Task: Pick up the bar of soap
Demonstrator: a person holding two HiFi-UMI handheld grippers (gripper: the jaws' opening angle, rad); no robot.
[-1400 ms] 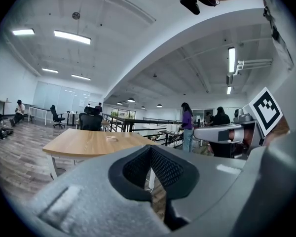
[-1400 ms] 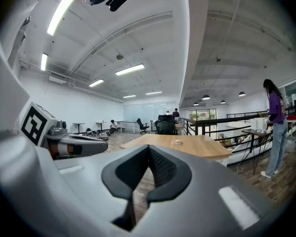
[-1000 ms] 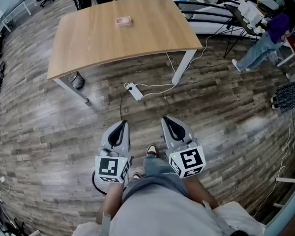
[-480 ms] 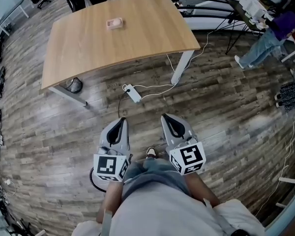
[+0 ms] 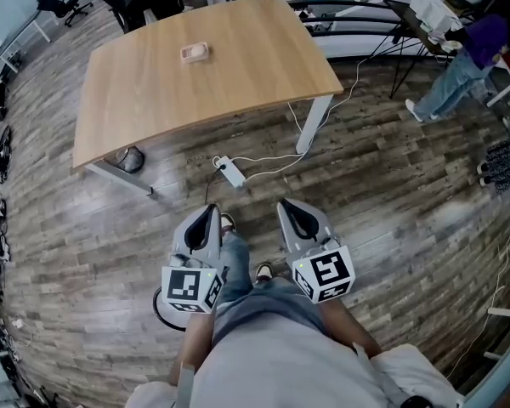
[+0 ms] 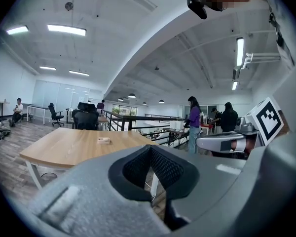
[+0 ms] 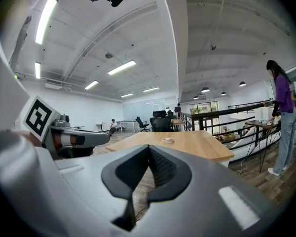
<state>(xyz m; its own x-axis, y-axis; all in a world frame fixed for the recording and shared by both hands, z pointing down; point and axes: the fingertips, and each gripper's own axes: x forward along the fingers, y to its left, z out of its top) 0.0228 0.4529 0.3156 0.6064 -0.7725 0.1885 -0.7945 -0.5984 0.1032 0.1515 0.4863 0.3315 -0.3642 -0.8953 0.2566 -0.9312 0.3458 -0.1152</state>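
Note:
A small pale pink bar of soap (image 5: 194, 53) lies on the far half of a wooden table (image 5: 238, 66). It shows tiny on the tabletop in the left gripper view (image 6: 104, 140) and in the right gripper view (image 7: 166, 140). My left gripper (image 5: 211, 213) and right gripper (image 5: 290, 208) are held side by side close to my body, over the floor, well short of the table. Both have their jaws together with nothing between them.
A white power strip (image 5: 232, 171) with cables lies on the plank floor by the table's near edge. A person in purple (image 5: 459, 58) stands at a bench on the right. Office chairs (image 5: 55, 5) and desks stand beyond the table.
The view has shifted a little toward the table, and my left foot has stepped forward between the grippers. Both grippers keep their place and stay shut.

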